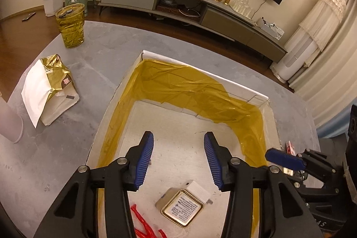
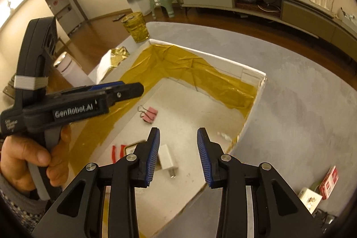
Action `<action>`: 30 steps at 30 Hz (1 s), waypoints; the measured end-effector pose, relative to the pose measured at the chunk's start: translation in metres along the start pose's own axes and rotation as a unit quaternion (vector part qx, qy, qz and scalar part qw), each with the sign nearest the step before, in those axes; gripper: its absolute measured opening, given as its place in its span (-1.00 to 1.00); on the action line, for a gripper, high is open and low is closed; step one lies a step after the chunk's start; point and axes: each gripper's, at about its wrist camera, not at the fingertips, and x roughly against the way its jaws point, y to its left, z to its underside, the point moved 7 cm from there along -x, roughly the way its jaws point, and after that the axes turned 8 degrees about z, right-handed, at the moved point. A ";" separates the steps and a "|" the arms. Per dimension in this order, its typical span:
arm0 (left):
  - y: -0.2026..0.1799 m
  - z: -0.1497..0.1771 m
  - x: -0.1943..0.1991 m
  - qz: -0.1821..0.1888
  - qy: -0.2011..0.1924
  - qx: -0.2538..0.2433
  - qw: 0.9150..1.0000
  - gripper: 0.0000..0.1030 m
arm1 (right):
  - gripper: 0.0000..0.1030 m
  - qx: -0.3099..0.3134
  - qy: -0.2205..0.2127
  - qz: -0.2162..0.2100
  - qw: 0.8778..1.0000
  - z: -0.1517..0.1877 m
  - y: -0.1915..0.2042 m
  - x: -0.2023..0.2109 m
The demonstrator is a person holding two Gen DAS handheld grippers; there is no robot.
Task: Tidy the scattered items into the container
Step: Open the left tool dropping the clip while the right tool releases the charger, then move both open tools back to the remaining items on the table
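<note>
A white box with a gold lining [image 1: 196, 84] [image 2: 200, 73] lies on the grey table. Inside it are a gold tin [image 1: 182, 209], a white charger [image 1: 199, 190] [image 2: 167, 158], a red clip [image 1: 145, 225] [image 2: 117, 152] and pink binder clips [image 2: 149, 114]. My left gripper [image 1: 179, 137] hangs open above the box floor, nothing between its fingers. My right gripper [image 2: 178, 131] is open over the box's near right part, also holding nothing. A red and white small box [image 2: 329, 180] [image 1: 290, 146] and a pale carton [image 2: 309, 199] lie on the table right of the box.
A gold and white bag [image 1: 50, 90] lies on the table to the left, with a yellow glass jar [image 1: 71, 26] behind it and a white cup [image 1: 10, 122] at the left edge. A person's hand [image 2: 29, 160] holds the left gripper. A TV cabinet [image 1: 178, 3] runs along the wall.
</note>
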 end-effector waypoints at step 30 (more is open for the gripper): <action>-0.128 0.083 0.080 -0.014 -0.051 -0.118 0.992 0.04 | -0.28 0.008 -0.123 -0.136 0.983 0.107 0.009 0.136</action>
